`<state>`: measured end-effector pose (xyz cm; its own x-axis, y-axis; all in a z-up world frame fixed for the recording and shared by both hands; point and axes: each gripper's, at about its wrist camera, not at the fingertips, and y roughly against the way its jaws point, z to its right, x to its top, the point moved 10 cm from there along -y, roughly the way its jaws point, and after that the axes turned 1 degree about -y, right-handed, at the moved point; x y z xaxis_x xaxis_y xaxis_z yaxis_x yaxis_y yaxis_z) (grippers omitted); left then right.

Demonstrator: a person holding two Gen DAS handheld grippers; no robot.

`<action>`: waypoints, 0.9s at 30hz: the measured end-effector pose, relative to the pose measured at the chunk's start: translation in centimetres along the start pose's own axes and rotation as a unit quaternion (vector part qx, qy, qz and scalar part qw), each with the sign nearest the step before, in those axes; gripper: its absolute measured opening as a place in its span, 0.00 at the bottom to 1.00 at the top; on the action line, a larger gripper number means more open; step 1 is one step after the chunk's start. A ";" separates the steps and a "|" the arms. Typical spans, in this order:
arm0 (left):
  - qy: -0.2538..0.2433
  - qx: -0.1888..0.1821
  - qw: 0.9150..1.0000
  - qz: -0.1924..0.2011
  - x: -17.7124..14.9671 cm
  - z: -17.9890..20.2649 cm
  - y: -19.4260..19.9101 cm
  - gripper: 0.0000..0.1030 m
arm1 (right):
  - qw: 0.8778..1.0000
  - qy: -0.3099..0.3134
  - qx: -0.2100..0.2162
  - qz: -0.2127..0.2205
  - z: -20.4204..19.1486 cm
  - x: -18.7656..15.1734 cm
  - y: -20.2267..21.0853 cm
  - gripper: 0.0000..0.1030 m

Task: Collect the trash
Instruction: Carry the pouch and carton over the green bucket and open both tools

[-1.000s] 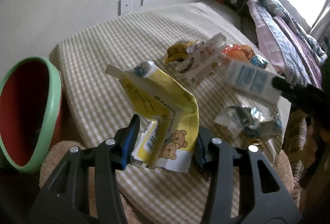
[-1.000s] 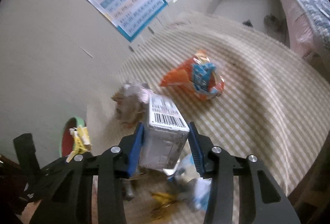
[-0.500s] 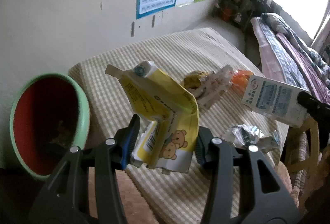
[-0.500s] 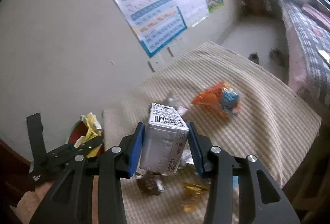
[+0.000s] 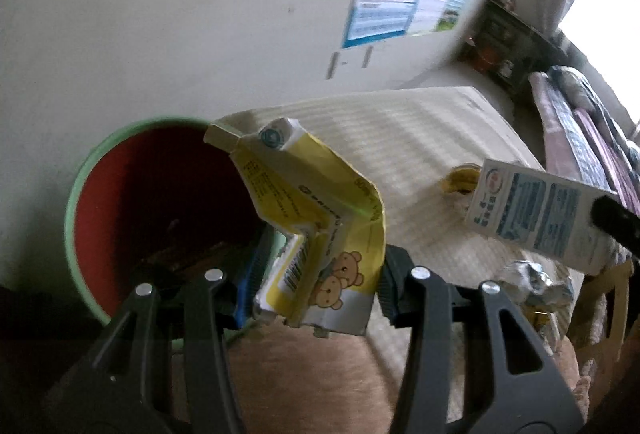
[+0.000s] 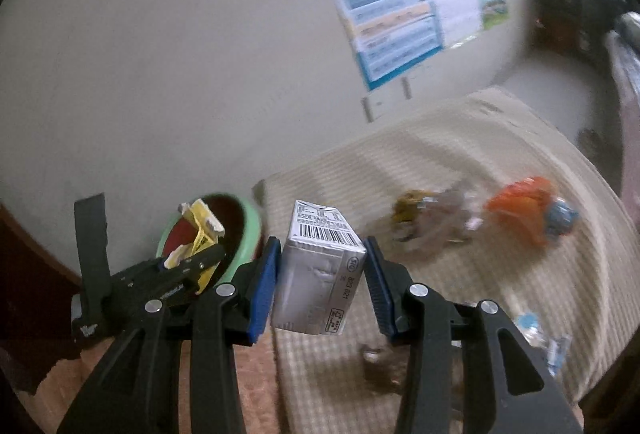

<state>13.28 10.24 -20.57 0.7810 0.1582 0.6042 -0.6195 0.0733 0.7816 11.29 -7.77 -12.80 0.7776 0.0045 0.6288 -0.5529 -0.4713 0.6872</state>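
The checked tablecloth [image 5: 420, 122] covers the table and fills the centre to 3 o'clock of the left wrist view; in the right wrist view it runs from centre to 4 o'clock.

The wall charts [image 6: 404, 6] hang on the pale wall at 1 o'clock in both views.

The bin [image 5: 80, 202], green outside and red inside, stands against the wall at 9 o'clock in the left wrist view, beside the table edge. In the right wrist view it appears at 8 o'clock, beyond the left gripper.

The left gripper [image 5: 316, 286] clamps a crushed yellow carton [image 5: 320, 218] printed with bears and a barcode. Both pads press on its lower end. The upper end of the carton, with its round cap, overlaps the bin's mouth in this view.

The right gripper [image 6: 320, 286] clamps a white milk carton [image 6: 320, 274] between its blue pads [image 6: 262, 290], barcode end pointing away from the camera. The same carton shows at 3 o'clock in the left wrist view, in front of the table.

Loose trash lies on the cloth:
- orange wrapper [image 6: 528, 206] at 3 o'clock, right wrist view;
- yellow wrapper [image 5: 460, 180] at 3 o'clock, left wrist view;
- crumpled foil [image 5: 536, 282] at 4 o'clock, left wrist view.
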 end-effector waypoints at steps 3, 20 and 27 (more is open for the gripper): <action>0.032 0.019 0.999 -0.003 -0.2 -3.8 -0.1 0.44 | 0.999 0.026 0.022 -0.016 -2.9 -0.1 -1.8 0.40; 0.105 0.078 0.991 -0.040 -3.1 -13.0 -0.9 0.52 | 0.987 0.083 0.074 -0.115 -13.2 -1.5 -12.8 0.42; 0.112 0.090 0.989 -0.016 -2.4 -13.8 -0.1 0.63 | 0.988 0.094 0.079 -0.088 -14.0 -1.0 -11.7 0.48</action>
<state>10.42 23.47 -24.26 0.7505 0.3750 0.5442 -0.5540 -0.0920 0.8274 12.81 10.08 -16.43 0.7798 0.2567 0.5710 -0.3480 -0.5805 0.7362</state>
